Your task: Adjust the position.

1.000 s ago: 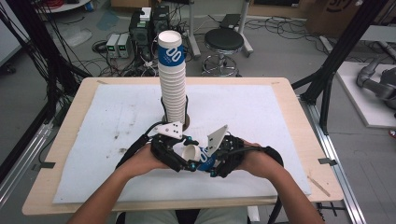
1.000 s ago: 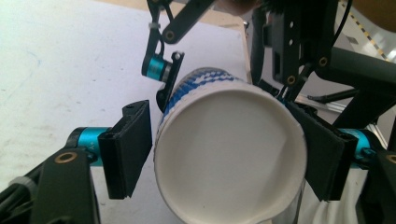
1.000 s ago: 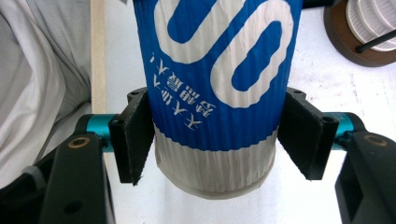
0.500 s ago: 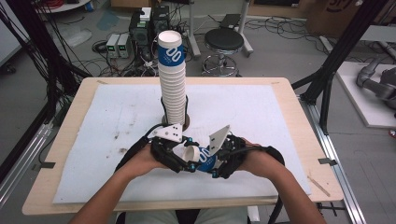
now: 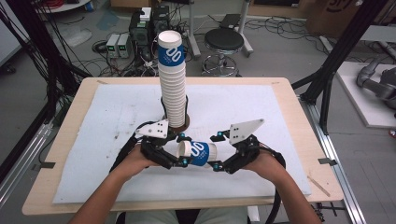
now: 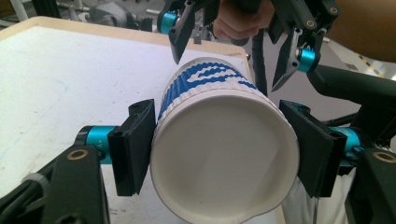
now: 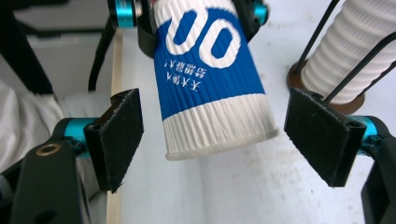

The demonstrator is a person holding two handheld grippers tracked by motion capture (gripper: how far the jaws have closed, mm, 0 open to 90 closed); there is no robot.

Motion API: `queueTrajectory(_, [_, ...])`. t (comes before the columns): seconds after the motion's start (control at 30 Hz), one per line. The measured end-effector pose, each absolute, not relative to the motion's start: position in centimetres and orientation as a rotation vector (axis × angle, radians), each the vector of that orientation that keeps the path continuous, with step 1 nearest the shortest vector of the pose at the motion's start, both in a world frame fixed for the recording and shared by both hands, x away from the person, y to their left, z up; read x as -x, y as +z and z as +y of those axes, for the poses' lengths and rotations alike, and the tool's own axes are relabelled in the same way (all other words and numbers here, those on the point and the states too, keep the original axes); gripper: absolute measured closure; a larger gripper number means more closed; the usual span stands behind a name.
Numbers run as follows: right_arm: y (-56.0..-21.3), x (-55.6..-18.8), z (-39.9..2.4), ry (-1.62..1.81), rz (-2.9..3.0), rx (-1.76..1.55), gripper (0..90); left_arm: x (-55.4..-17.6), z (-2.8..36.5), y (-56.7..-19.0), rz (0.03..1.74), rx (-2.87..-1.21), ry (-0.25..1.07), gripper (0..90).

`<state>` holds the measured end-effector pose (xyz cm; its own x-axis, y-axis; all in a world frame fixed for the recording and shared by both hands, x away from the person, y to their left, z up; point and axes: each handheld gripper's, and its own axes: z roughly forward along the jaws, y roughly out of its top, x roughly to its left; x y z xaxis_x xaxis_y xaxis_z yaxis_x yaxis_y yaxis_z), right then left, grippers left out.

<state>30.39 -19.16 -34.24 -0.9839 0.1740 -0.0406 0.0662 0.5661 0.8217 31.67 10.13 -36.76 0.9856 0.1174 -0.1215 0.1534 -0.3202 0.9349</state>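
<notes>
Left fingers [image 6: 133, 147] clamp cup [image 6: 224, 149]; right fingers [image 7: 119, 135] seemingly clear.

I work in a lab: my light wooden table [image 5: 289, 100] with its white foam mat [image 5: 233, 107] stands amid black metal frame struts [image 5: 348, 44], tangled floor cables [image 5: 112, 70], grey electronics boxes [image 5: 119, 45] and a round black stool [image 5: 225, 41].
</notes>
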Motion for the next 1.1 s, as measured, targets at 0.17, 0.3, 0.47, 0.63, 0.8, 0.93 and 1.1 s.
queueTrajectory(0.17, [-34.2, -30.3, -19.7, 1.487, 2.616, -0.235, 20.2, -31.7, 10.8, -36.8, 0.199, -1.865, -0.03, 30.0])
queueTrajectory(0.3, [-34.5, -30.2, -20.3, 1.553, 2.578, -0.271, 20.2, -31.7, 11.2, -37.0, 0.2, -1.841, -0.016, 30.0])
queueTrajectory(0.47, [-35.2, -30.1, -21.0, 1.633, 2.528, -0.317, 20.1, -31.6, 11.7, -37.2, 0.204, -1.804, -0.01, 30.0])
queueTrajectory(0.63, [-36.2, -29.8, -21.6, 1.703, 2.487, -0.355, 20.1, -31.6, 12.1, -37.5, 0.19, -1.76, -0.011, 29.9])
queueTrajectory(0.8, [-36.9, -29.7, -22.0, 1.757, 2.464, -0.388, 19.4, -31.5, 12.3, -37.6, 0.177, -1.733, -0.02, 29.9])
queueTrajectory(0.93, [-37.4, -29.6, -22.0, 1.775, 2.462, -0.395, 19.4, -31.4, 12.2, -37.6, 0.156, -1.724, -0.032, 29.9])
queueTrajectory(1.1, [-38.0, -29.5, -21.8, 1.789, 2.477, -0.404, 19.4, -31.3, 12.1, -37.6, 0.138, -1.701, -0.047, 29.9])
